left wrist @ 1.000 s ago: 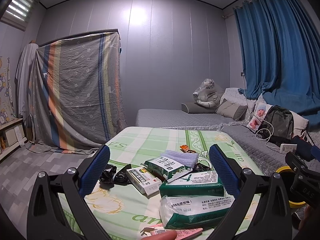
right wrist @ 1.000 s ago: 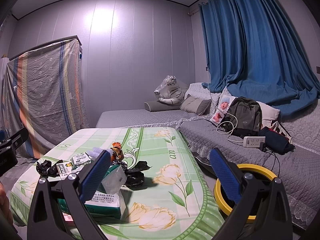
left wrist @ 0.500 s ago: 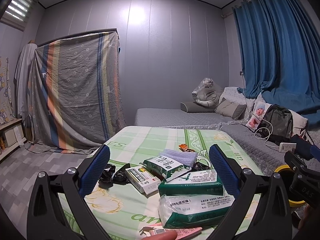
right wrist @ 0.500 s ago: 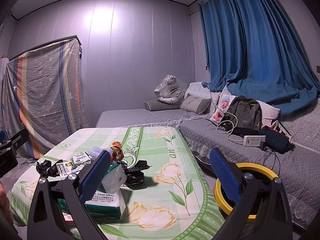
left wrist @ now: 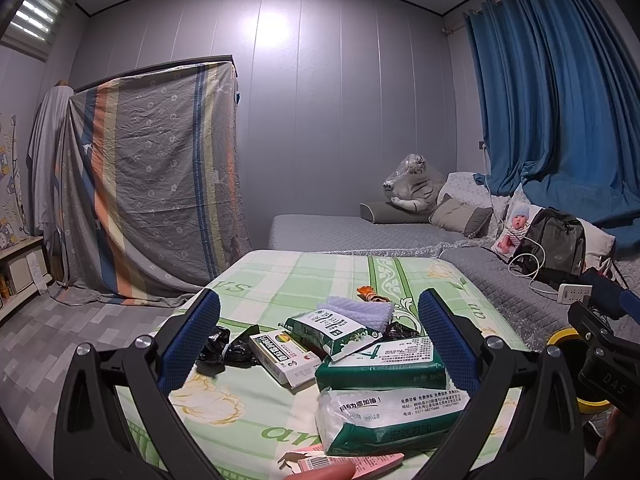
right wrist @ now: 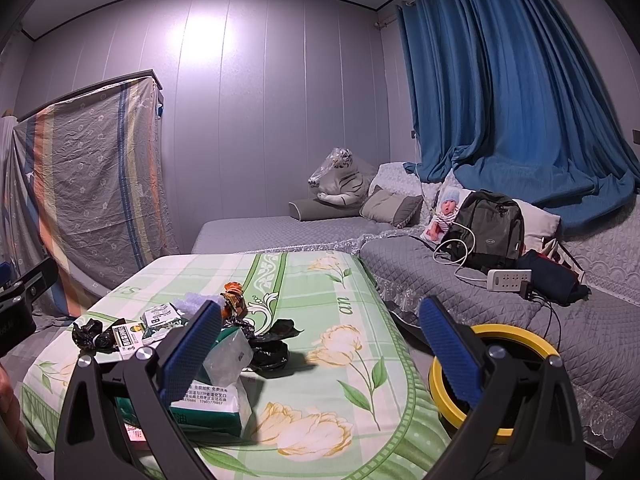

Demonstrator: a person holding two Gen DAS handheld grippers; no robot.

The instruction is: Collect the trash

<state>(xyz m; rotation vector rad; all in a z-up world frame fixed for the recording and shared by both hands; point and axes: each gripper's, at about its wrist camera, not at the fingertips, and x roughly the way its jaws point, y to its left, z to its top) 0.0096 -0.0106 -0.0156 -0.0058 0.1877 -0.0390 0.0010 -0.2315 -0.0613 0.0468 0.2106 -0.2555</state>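
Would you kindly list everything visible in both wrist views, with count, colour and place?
Tissue packs: two, green and white, near end of table.
Medicine box: one, white, left of the packs.
Green pouch: one, overlapping the box.
Black crumpled bags: several, mid-table.
Orange wrapper: one, behind the pile.
Table: one, green floral cloth.
Yellow-rimmed bin: one, on the floor right of the table.
Backpack: one, dark, on the sofa.
Power strip: one, white, beside the backpack.
Plush tiger: one, plastic-wrapped.
Curtain: blue.
Left gripper: open.
Right gripper: open.
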